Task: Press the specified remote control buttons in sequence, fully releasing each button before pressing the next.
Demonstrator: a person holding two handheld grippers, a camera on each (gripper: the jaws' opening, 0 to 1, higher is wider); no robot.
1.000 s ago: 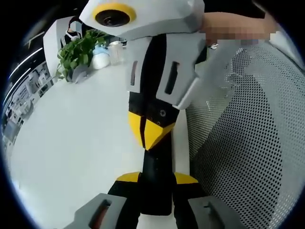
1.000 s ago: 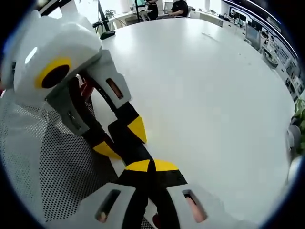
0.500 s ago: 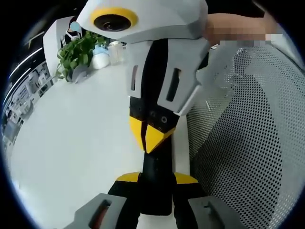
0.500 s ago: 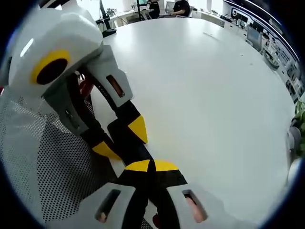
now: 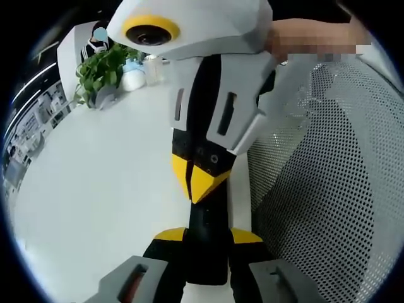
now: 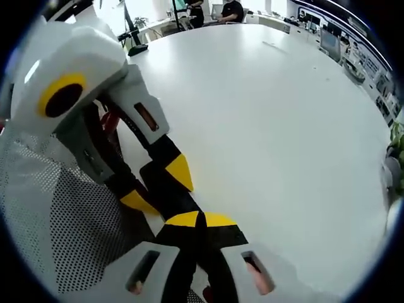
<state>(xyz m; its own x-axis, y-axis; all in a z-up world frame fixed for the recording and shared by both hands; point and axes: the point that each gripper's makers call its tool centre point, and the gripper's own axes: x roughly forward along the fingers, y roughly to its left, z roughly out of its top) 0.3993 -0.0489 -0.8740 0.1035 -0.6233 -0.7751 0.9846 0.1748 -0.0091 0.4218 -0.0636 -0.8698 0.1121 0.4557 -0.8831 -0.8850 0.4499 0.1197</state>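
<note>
Nearest to me, the left hand-held gripper is clamped on the remote, a slim black bar held by its sides between the two yellow pads, just above the table edge. The right hand-held gripper has its jaws pinched together on nothing, and its joined yellow tip rests end-on against the remote's top face, which looks like a press in progress. From the right gripper view the same meeting shows: the right hand-held gripper's closed tip on the remote and the left one gripping it. The buttons are hidden, so I can't judge how many presses are done or left. Beside them is a white mesh chair. Far across the table stand a plant and seated people.
</note>
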